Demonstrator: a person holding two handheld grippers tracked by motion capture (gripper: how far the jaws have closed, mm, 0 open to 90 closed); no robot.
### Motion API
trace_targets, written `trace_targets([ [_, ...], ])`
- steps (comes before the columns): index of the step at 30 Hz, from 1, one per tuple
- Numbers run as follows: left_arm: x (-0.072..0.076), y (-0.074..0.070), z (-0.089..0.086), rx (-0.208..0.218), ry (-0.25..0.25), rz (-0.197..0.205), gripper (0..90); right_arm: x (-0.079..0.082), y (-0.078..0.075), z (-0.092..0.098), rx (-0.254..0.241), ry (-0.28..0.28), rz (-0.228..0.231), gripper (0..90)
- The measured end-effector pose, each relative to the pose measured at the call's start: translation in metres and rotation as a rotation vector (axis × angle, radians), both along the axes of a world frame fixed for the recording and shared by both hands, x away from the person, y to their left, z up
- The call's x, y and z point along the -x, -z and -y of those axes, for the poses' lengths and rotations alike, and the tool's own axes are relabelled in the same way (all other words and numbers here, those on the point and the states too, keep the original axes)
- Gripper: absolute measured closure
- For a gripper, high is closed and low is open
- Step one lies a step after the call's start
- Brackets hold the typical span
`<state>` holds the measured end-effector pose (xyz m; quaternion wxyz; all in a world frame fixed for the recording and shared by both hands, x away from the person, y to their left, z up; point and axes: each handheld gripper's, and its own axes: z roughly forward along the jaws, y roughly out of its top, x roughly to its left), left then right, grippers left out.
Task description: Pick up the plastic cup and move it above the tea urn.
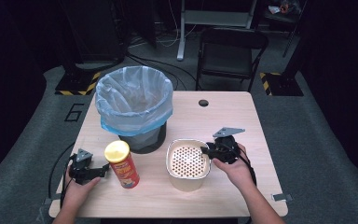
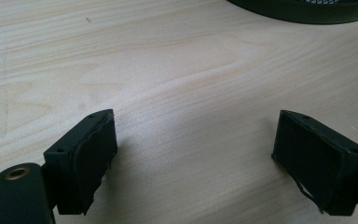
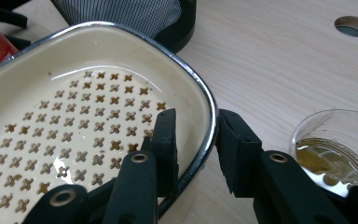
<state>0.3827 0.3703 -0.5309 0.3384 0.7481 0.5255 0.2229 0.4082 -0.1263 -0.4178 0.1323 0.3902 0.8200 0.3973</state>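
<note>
A cream bowl with a perforated bottom and a dark metal rim stands on the wooden table, right of centre. My right gripper comes in from the right and is shut on the bowl's right rim. In the right gripper view one jaw of that gripper is inside the bowl and the other outside. My left gripper rests near the table's left front, open, just left of a red crisp can. Only bare wood lies between the jaws of this gripper.
A bin lined with a pale blue bag stands behind the can; its dark base is close ahead of the left gripper. A clear cup with brownish liquid sits beside the right jaw. A cable hole is at the table's back, a chair beyond.
</note>
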Motion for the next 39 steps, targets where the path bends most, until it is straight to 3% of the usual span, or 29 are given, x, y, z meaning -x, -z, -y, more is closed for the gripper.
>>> trace_targets([
  [2,0.0,0.0,0.0,0.0,0.0,0.0,13.2,0.0,0.001,-0.003,0.019,0.0,0.005,68.6],
  [6,0.0,0.0,0.0,0.001,0.0,0.0,13.2,0.002,0.001,0.0,0.004,0.0,-0.007,68.3],
  [17,0.0,0.0,0.0,0.0,0.001,0.0,13.2,0.023,0.0,0.012,0.009,-0.025,-0.015,68.2],
  [23,0.0,0.0,0.0,0.0,0.001,0.0,13.1,0.026,-0.014,0.026,-0.046,0.015,0.023,52.2],
  [28,0.0,0.0,0.0,0.0,0.001,0.0,13.1,0.019,-0.021,0.045,-0.019,0.063,0.073,42.5],
  [31,0.0,0.0,0.0,0.0,0.0,0.0,13.1,0.012,-0.017,0.055,0.014,0.063,0.11,35.4],
  [35,0.0,0.0,0.0,0.0,0.001,0.0,13.1,0.001,-0.006,0.065,0.048,0.08,0.091,25.9],
  [39,0.0,0.0,0.0,0.0,0.0,0.0,13.1,-0.008,0.006,0.07,0.047,0.098,0.093,19.5],
])
